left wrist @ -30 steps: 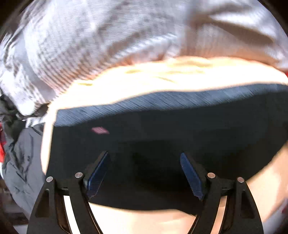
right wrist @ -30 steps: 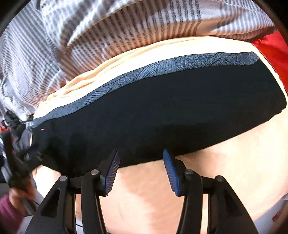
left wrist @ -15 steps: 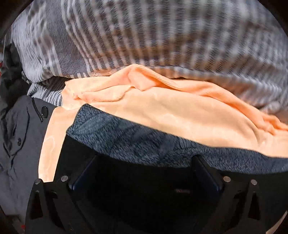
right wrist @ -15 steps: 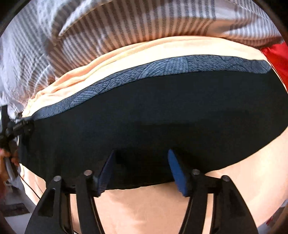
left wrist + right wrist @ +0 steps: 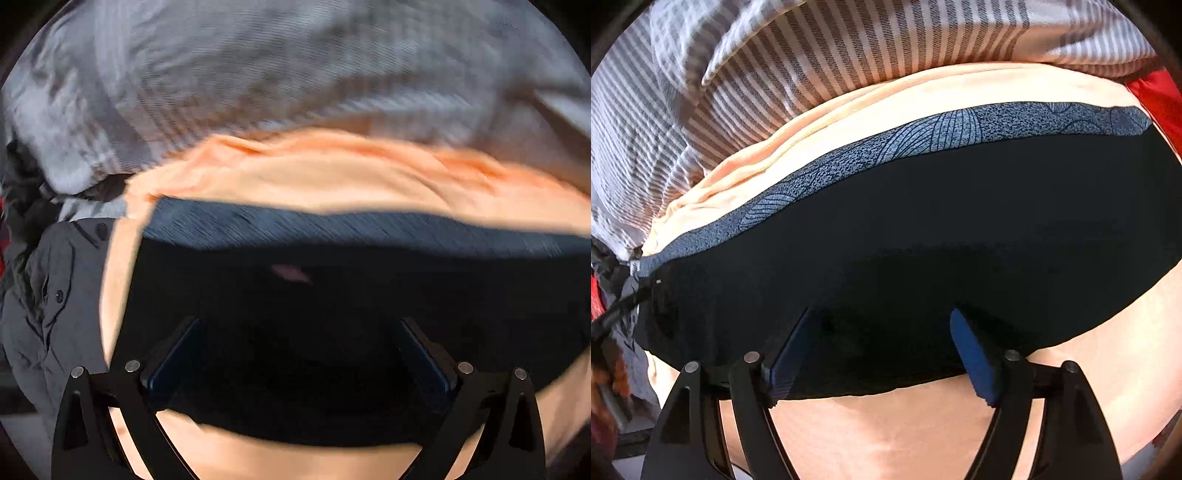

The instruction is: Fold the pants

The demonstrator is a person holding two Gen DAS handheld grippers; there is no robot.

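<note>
so both grippers just let go. On the left, the left gripper (image 5: 299,354) has its jaws spread about as wide as they go, hanging over the black pants (image 5: 923,236) with nothing pinched. A second ago it was narrower, so it's opened up. Over on the right, the right gripper (image 5: 882,347) has just been opening too, pads apart above the near edge of the cloth, not pressing on it. I'd say that fold is laid down and released. The pants lie as a flat, wide dark slab on the peach cloth (image 5: 923,435), smooth matte knit, with a speckled blue-grey patterned waistband (image 5: 945,129) along the far edge. Striped grey bedding (image 5: 812,55) is bunched up behind
</note>
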